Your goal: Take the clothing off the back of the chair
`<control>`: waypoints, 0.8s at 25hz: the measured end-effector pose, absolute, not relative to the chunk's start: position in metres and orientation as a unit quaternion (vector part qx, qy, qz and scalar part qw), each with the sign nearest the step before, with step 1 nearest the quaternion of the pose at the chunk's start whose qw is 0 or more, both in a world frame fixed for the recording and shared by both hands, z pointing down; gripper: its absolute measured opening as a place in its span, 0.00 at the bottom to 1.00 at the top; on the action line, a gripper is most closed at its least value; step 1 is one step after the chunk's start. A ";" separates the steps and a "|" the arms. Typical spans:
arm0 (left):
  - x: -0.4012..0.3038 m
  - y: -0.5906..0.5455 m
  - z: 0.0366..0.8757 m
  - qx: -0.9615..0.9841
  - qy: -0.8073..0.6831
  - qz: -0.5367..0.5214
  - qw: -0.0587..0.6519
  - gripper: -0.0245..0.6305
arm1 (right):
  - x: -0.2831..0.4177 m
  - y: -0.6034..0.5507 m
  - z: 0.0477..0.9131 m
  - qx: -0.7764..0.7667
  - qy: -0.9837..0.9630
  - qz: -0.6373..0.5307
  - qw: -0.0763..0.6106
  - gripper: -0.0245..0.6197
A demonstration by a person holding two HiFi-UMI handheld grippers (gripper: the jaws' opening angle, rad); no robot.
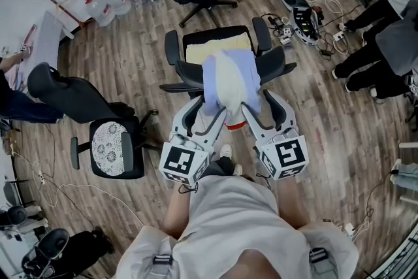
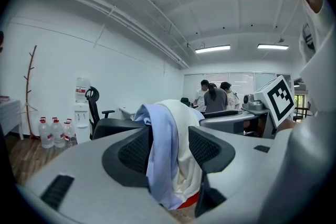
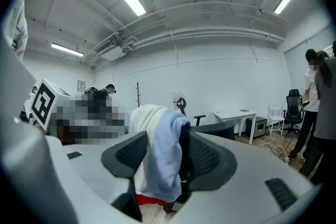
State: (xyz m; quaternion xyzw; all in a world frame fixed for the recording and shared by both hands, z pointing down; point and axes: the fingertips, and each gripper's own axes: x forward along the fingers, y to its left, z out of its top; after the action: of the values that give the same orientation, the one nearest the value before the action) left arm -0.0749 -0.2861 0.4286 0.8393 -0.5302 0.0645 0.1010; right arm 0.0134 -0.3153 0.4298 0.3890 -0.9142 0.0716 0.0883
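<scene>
- Left gripper [image 1: 208, 115], low centre: jaws wide apart, clothing [image 1: 228, 78] between them, not pinched
- Right gripper [image 1: 260, 111] just right of it: jaws equally wide around the same clothing
- Both are held out side by side, nearly level
- Clothing drapes the chair [image 1: 172, 48] back, centre frame
- Floor [image 1: 326, 140] open on both sides; second chair [image 1: 114, 147] lower left, cables [image 1: 307, 23] upper right
</scene>
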 end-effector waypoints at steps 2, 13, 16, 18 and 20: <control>-0.074 -0.288 0.429 0.840 -0.529 0.066 0.102 0.40 | 0.013 -0.317 0.430 0.387 -0.915 0.075 0.088 0.43; -0.069 -0.295 0.425 0.846 -0.519 0.053 0.108 0.40 | 0.004 -0.320 0.427 0.365 -0.925 0.079 0.077 0.43; -0.065 -0.297 0.424 0.848 -0.516 0.052 0.108 0.40 | 0.000 -0.319 0.426 0.358 -0.928 0.081 0.072 0.40; -0.063 -0.298 0.423 0.850 -0.514 0.053 0.108 0.40 | -0.002 -0.319 0.425 0.354 -0.929 0.083 0.070 0.39; -0.062 -0.298 0.423 0.851 -0.511 0.054 0.108 0.39 | -0.004 -0.319 0.425 0.353 -0.930 0.084 0.068 0.38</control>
State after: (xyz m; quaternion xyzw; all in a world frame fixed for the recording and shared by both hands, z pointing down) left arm -0.0625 -0.2984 0.4231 0.8509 -0.5113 0.0541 0.1081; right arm -0.0039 -0.3191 0.4253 0.3525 -0.9295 0.0842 0.0680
